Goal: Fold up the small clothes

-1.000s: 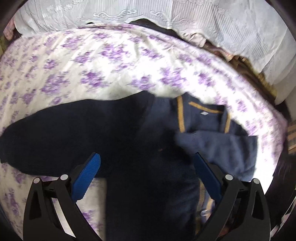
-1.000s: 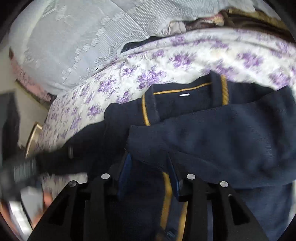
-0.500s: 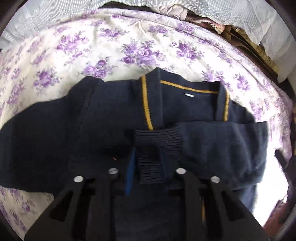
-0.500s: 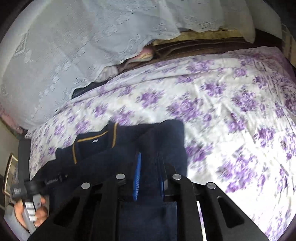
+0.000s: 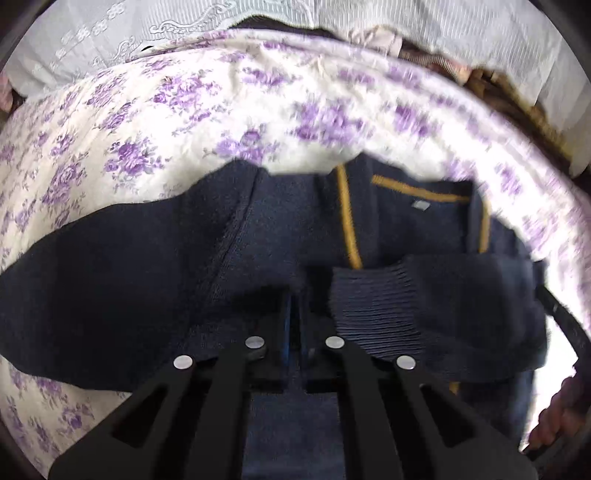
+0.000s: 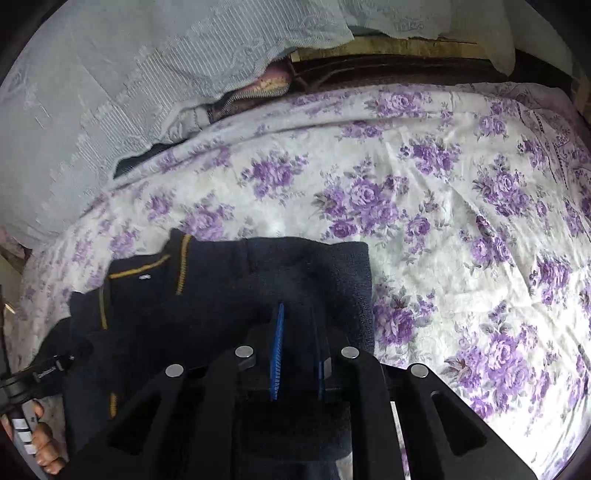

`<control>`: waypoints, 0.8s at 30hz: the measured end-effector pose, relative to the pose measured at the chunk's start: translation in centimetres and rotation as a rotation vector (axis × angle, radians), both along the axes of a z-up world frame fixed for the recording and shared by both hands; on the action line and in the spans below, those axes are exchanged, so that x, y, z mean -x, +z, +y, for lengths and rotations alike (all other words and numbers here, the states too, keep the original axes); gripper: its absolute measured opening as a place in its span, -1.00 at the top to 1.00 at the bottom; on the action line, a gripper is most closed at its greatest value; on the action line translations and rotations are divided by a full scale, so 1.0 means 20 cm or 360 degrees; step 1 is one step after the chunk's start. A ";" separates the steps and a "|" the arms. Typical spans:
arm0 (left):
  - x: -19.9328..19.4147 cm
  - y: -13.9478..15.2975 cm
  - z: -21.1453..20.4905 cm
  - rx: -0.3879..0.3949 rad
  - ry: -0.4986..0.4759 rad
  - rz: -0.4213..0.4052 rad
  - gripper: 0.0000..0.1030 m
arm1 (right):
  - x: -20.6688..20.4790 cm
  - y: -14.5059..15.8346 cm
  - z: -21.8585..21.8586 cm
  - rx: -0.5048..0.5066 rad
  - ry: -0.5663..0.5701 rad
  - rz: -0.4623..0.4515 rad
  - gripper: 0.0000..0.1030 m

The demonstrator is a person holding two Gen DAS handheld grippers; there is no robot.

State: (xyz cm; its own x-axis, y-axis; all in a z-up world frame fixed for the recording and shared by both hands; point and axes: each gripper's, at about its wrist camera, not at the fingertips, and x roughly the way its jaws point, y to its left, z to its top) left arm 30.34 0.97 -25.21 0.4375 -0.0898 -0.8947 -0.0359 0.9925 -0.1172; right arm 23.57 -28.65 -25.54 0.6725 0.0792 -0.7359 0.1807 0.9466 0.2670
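Left wrist view: left claw (image 5: 293,321), black frame, blue pads, fingers drawn close with only a narrow slit between them; dark knit lies in and under that slit, so whether cloth is pinched cannot be told. Navy cardigan (image 5: 280,236) with mustard trim spread directly ahead of and beneath the claw on the bed (image 5: 177,122). One sleeve runs out to the claw's left; the other sleeve's ribbed cuff (image 5: 373,306) lies folded across the body, just right of the fingers. Small white label (image 5: 419,205) inside the neck, ahead and right. Bedsheet cream with purple roses, creased. Pale lace curtain (image 5: 443,33) beyond the far edge of the bed.

Right wrist view: right claw (image 6: 297,347), same make, pads narrowly apart with a fold of the cardigan (image 6: 221,314) standing between them, gripped. Collar and mustard stripes ahead and left of the claw; bare flowered bed (image 6: 461,206) ahead and right. Lace curtain (image 6: 129,74) hangs behind the bed, far left; dark wooden furniture (image 6: 388,68) shows beneath its hem. Person's hand (image 6: 40,439) on a handle at lower left.
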 end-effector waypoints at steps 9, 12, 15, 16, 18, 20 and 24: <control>0.04 -0.08 -0.14 -0.0090 -0.0124 -0.0003 0.62 | 0.15 -0.14 0.08 -0.0008 0.0025 0.0117 0.75; 0.07 -0.03 -0.14 -0.0157 -0.0138 -0.0012 0.58 | 0.17 -0.09 0.10 0.0035 0.0038 0.0162 0.72; 0.12 0.07 0.00 -0.0060 -0.0038 -0.0048 0.58 | 0.23 -0.01 0.08 0.0007 0.0023 0.0131 0.72; 0.16 0.10 0.08 -0.0023 0.0014 -0.0069 0.58 | 0.26 0.02 0.08 0.0004 0.0016 0.0116 0.69; 0.24 0.14 0.25 0.0008 0.0115 -0.0093 0.39 | 0.35 0.07 0.08 -0.0005 0.0004 0.0095 0.60; 0.35 0.15 0.48 0.0056 0.0259 -0.0098 0.21 | 0.44 0.12 0.09 -0.0002 0.0005 0.0090 0.54; 0.51 0.14 0.88 0.0165 0.0532 -0.0056 0.20 | 0.62 0.20 0.13 0.0008 0.0000 0.0088 0.52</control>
